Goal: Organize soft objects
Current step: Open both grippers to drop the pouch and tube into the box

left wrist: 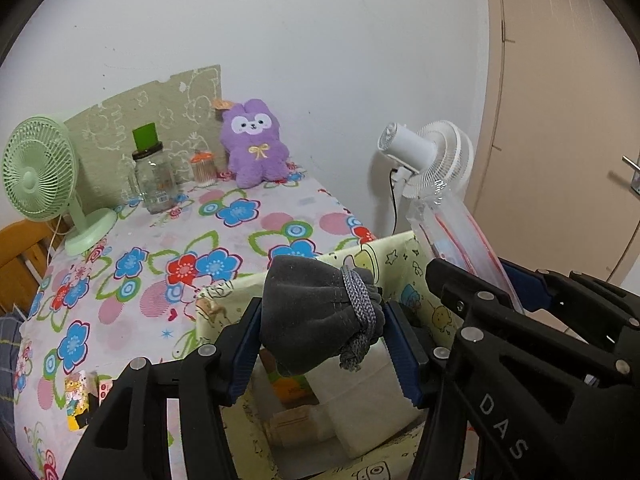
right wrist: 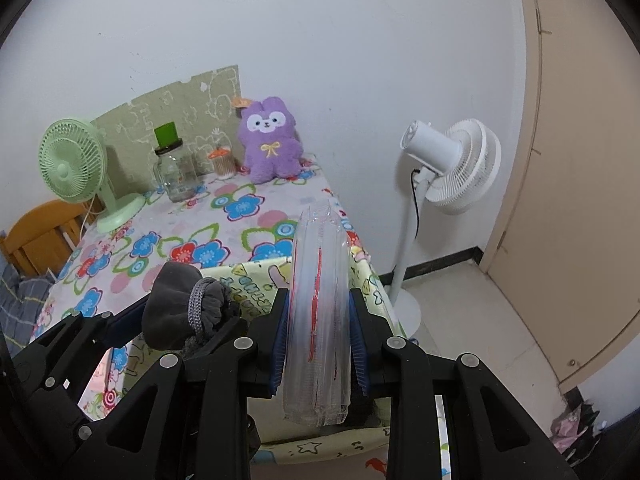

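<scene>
The left tool [left wrist: 322,340] grips a grey drawstring pouch [left wrist: 312,316] between its blue pads, its jaws closed part-way on the bunched cloth; a grey cord [left wrist: 360,308] is wound round the pouch's neck. The pouch hangs over the open top of a pale yellow cartoon-print fabric box [left wrist: 224,304], which sits at the near edge of the counter [left wrist: 192,240] covered in a flowered cloth. Inside the box lie white folded items and a small orange-and-green packet, not clear enough to name.

The right tool [right wrist: 319,340] is closed narrowly on a clear plastic pack with red lines [right wrist: 318,304], held upright and edge-on between the pads, over the same box's right side [right wrist: 372,280]. The two tools are side by side, close together.

At the back of the counter a purple plush toy [left wrist: 256,144] leans against the wall, with a glass jar with a green lid [left wrist: 154,176] and a green desk fan [left wrist: 40,176] to its left. A white standing fan [right wrist: 452,168] stands on the floor beside the counter
</scene>
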`<action>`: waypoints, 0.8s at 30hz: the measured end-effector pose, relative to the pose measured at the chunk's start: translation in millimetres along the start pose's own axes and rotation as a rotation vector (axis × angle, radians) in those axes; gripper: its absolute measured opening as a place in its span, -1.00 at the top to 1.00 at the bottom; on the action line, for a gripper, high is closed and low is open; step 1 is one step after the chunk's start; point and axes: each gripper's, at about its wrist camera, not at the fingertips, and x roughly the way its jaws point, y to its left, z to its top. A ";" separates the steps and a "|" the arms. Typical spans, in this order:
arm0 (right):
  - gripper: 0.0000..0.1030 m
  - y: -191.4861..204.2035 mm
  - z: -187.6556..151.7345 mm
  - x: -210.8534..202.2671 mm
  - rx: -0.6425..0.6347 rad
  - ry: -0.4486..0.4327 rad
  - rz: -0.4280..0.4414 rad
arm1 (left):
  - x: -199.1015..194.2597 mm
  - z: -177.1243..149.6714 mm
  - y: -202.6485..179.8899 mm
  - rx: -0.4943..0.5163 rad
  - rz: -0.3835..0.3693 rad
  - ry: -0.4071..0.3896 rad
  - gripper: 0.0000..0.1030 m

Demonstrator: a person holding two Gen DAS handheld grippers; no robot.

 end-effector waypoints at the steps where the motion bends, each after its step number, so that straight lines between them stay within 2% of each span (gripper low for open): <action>1: 0.40 -0.6 -0.3 2.5 0.003 0.005 0.001 | 2.8 0.1 -0.4 0.005 0.001 0.006 -0.25; 4: 0.40 -2.1 -1.3 8.6 0.012 0.018 0.011 | 9.0 1.0 -0.1 0.019 0.014 0.022 -0.45; 6: 0.40 -1.5 -1.4 12.3 0.010 0.027 0.018 | 11.9 1.2 0.6 0.022 0.041 0.033 -0.73; 8: 0.40 -1.2 -0.9 16.5 0.012 0.037 0.030 | 13.2 1.7 1.9 0.024 0.080 0.046 -0.82; 17: 0.40 8.8 0.3 31.5 -0.004 0.062 0.071 | 19.5 -0.1 15.0 0.010 0.105 0.071 -0.83; 20: 0.32 13.2 0.8 33.1 -0.016 0.066 0.081 | 19.0 -0.8 18.2 0.004 0.100 0.076 -0.84; 24: -0.09 15.1 0.7 31.1 -0.006 0.067 0.081 | 15.6 -1.9 20.5 -0.007 0.082 0.076 -0.85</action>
